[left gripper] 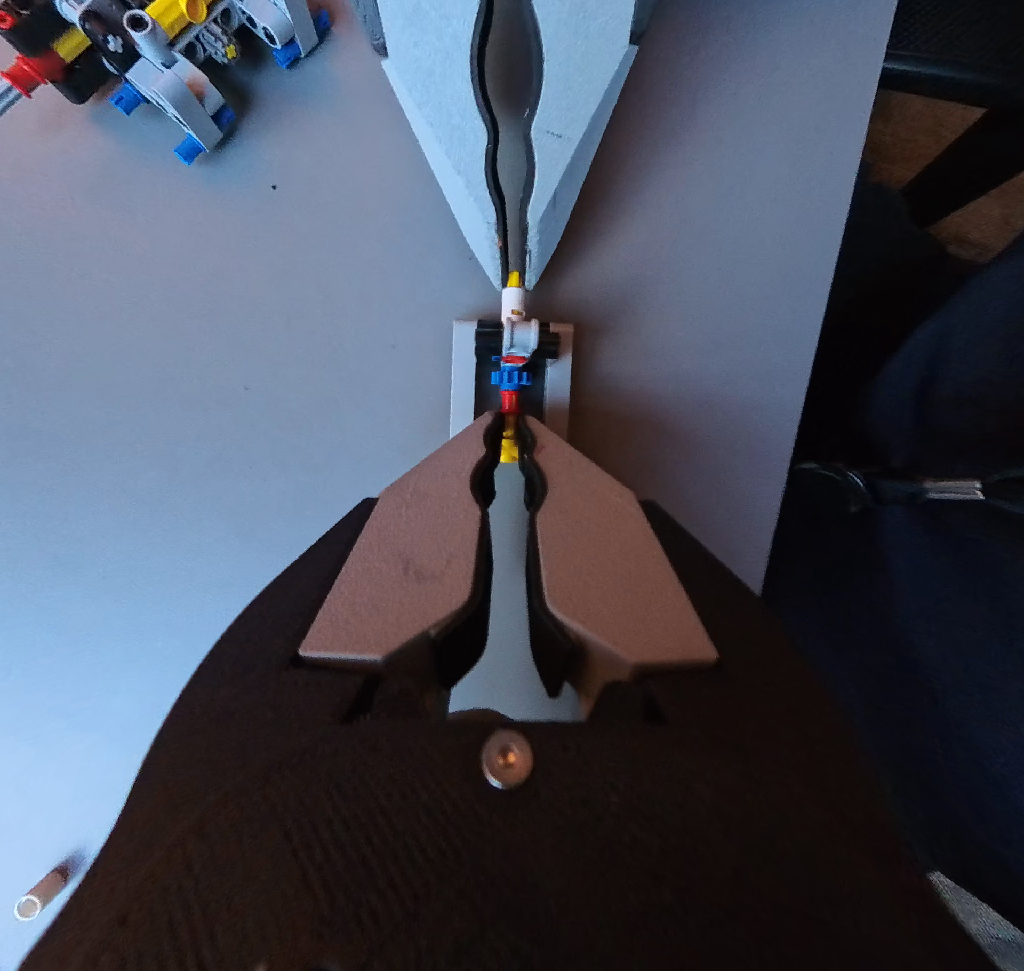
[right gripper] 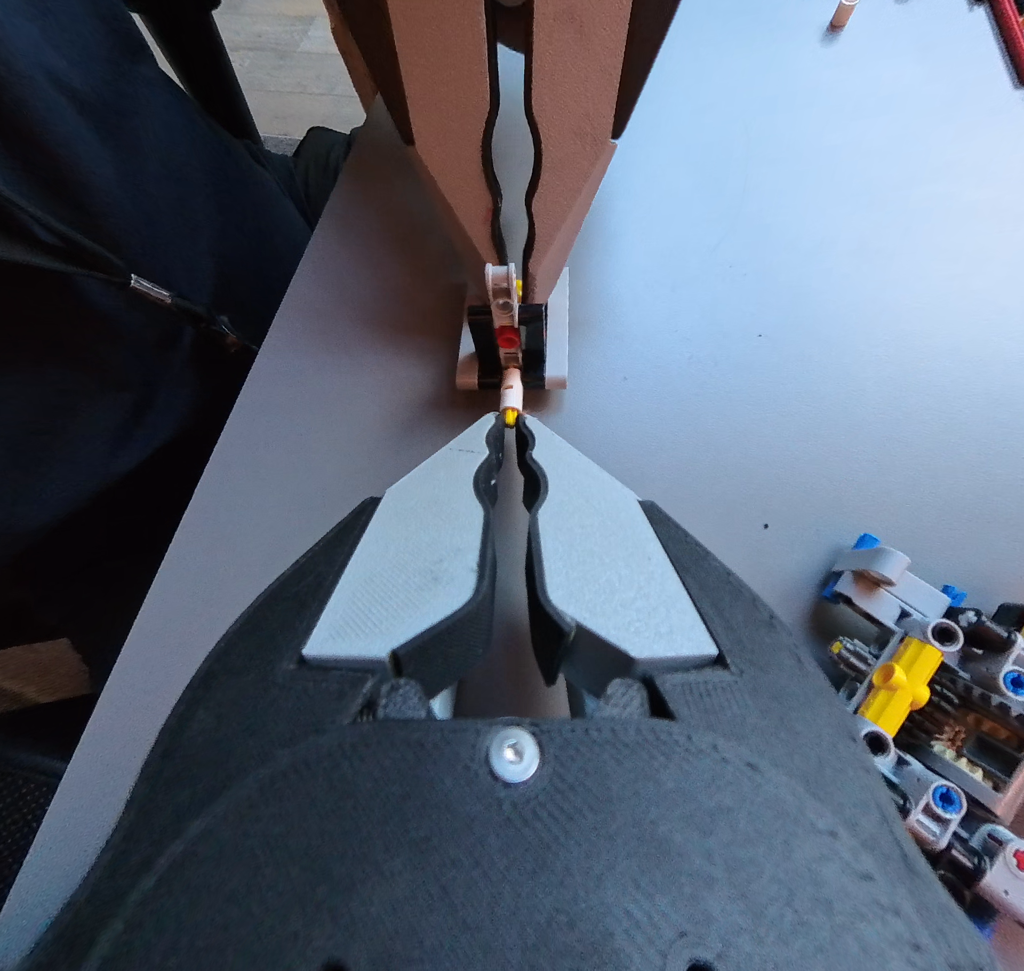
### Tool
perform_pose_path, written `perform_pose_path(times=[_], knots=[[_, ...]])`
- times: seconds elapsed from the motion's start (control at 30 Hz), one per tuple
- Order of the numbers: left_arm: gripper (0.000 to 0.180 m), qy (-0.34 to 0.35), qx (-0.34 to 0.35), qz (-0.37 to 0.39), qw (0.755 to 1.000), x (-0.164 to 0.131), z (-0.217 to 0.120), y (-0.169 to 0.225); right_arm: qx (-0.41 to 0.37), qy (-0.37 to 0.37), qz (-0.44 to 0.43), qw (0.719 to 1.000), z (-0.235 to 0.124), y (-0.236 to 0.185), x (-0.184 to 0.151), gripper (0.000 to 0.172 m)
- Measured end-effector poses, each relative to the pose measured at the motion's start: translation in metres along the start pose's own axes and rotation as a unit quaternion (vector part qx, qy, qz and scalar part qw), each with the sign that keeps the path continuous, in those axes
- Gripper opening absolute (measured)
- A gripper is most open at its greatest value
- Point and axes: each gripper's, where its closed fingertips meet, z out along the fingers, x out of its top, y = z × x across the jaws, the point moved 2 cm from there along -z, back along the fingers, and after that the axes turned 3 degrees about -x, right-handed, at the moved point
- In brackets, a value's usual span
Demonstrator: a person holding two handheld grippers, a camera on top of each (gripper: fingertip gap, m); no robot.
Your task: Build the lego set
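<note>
Between claws (left gripper: 510, 434): yellow axle (left gripper: 508, 443) (brick model (left gripper: 166, 30) well aside).

Both grippers (left gripper: 511, 434) on yellow axle (left gripper: 508, 445)

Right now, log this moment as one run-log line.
left jaws: shut on yellow axle end of small multicoloured brick assembly | right jaws: shut on its opposite yellow tip | below: grey-and-black block on grey table
</note>
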Motion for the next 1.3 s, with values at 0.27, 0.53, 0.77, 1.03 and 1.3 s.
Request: perform_pose_path(times=[0.27, 0.53, 0.77, 1.03, 1.3], knots=[[0.001, 0.078, -0.003, -0.003, 0.997, 0.004, 0.003, -0.002, -0.007, -0.012, 0.005, 1.000, 0.000, 0.003, -0.002, 0.001], [0.002, 0.093, -0.007, -0.007, 0.996, 0.002, 0.002, -0.003, -0.019, -0.015, -0.001, 1.000, 0.001, 0.003, -0.002, 0.001], [0.050, 0.062, 0.044, 0.041, 0.996, 0.006, -0.017, -0.005, -0.026, -0.024, -0.021, 0.999, 0.008, 0.001, -0.001, 0.001], [0.040, 0.036, 0.002, 0.035, 0.999, 0.002, 0.002, -0.002, -0.033, -0.024, -0.033, 0.999, 0.009, 0.000, 0.000, 0.001], [0.041, 0.085, 0.014, 0.030, 0.996, -0.003, 0.000, -0.001, -0.032, -0.007, -0.034, 0.999, 0.007, 0.000, 0.003, 0.001]])
